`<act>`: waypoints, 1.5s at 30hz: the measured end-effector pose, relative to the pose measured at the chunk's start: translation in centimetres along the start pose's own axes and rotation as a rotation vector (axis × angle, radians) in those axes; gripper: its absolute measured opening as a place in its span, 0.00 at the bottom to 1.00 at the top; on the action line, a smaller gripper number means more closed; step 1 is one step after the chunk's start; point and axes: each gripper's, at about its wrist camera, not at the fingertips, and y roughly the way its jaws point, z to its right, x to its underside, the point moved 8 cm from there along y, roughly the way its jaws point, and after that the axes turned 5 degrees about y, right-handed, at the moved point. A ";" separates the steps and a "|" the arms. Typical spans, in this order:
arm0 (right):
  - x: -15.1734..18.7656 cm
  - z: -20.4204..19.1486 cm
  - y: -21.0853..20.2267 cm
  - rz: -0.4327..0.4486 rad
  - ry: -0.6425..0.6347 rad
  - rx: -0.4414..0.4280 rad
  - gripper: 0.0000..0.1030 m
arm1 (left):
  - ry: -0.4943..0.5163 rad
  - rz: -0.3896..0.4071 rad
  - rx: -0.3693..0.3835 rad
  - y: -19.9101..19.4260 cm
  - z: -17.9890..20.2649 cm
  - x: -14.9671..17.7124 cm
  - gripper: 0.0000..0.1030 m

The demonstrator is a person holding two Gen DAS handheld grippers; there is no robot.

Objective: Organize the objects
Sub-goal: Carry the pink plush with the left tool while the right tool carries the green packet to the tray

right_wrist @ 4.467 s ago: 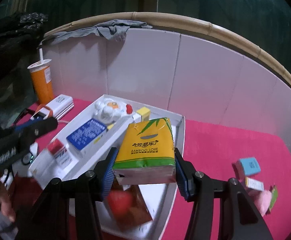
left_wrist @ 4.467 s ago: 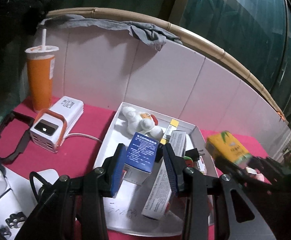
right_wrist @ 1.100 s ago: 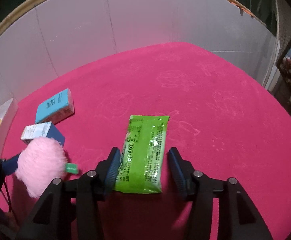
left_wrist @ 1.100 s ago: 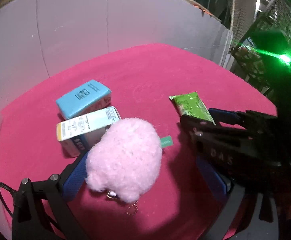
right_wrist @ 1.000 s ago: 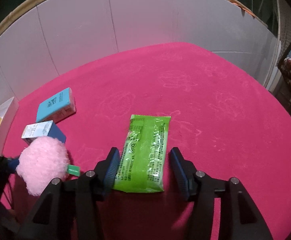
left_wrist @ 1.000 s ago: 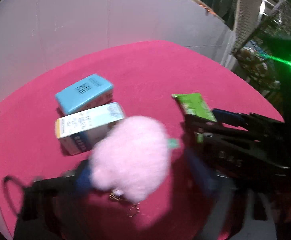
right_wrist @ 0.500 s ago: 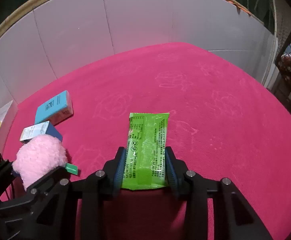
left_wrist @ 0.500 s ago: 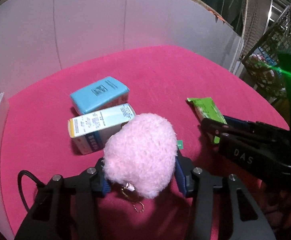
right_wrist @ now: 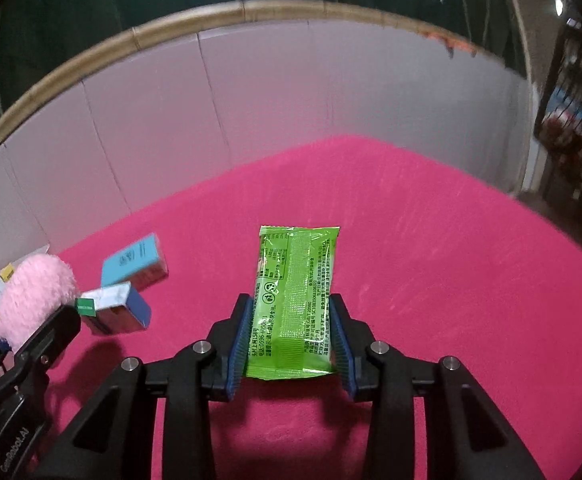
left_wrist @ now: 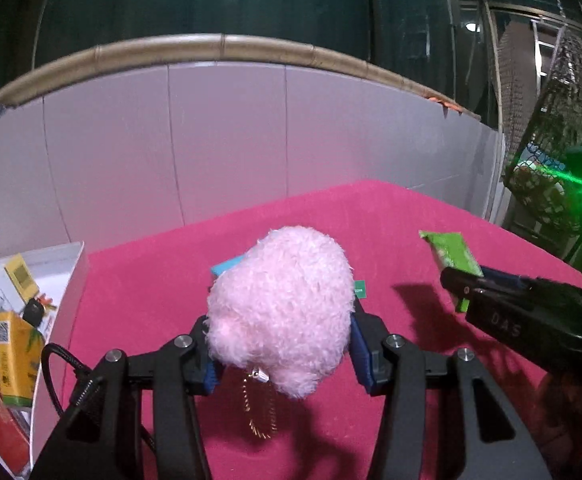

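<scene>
My left gripper (left_wrist: 283, 350) is shut on a pink fluffy pom-pom (left_wrist: 281, 310) with a small gold chain, held above the pink tablecloth. My right gripper (right_wrist: 290, 340) is shut on a green snack packet (right_wrist: 294, 304), lifted off the cloth. The packet (left_wrist: 451, 258) and the right gripper also show at the right of the left wrist view. The pom-pom (right_wrist: 35, 296) shows at the left of the right wrist view. A light blue box (right_wrist: 135, 262) and a white and blue box (right_wrist: 115, 308) lie on the cloth.
A white tray (left_wrist: 65, 276) at the left holds a yellow tissue pack (left_wrist: 15, 354) and other boxes. A white panel wall (left_wrist: 227, 136) with a bamboo rim curves round the back of the table. A wire rack (left_wrist: 551, 152) stands at the right.
Both grippers have closed on their objects and lifted them off the cloth. The views have tilted up, and the tray has come into the left wrist view.
</scene>
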 end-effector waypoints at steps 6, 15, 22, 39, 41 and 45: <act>0.0 -0.6 -2.1 0.060 -0.009 -0.002 0.39 | -0.035 0.027 0.025 -1.2 -0.6 -0.7 0.48; -0.4 -3.9 -4.2 0.087 -0.028 -0.072 0.39 | -0.087 0.017 0.044 -4.3 -1.1 -2.5 0.48; -0.8 -7.9 -6.4 0.110 -0.060 -0.136 0.39 | -0.109 0.040 0.047 -7.5 -3.0 -2.5 0.48; -0.4 -18.3 -10.2 0.144 -0.195 -0.238 0.39 | -0.227 0.136 -0.047 -14.2 -11.3 -3.1 0.48; -0.1 -19.3 -10.4 0.140 -0.205 -0.244 0.39 | -0.230 0.134 -0.067 -14.7 -12.4 -2.9 0.48; 0.5 -21.8 -10.4 0.127 -0.237 -0.261 0.39 | -0.242 0.113 -0.108 -15.5 -14.9 -2.0 0.48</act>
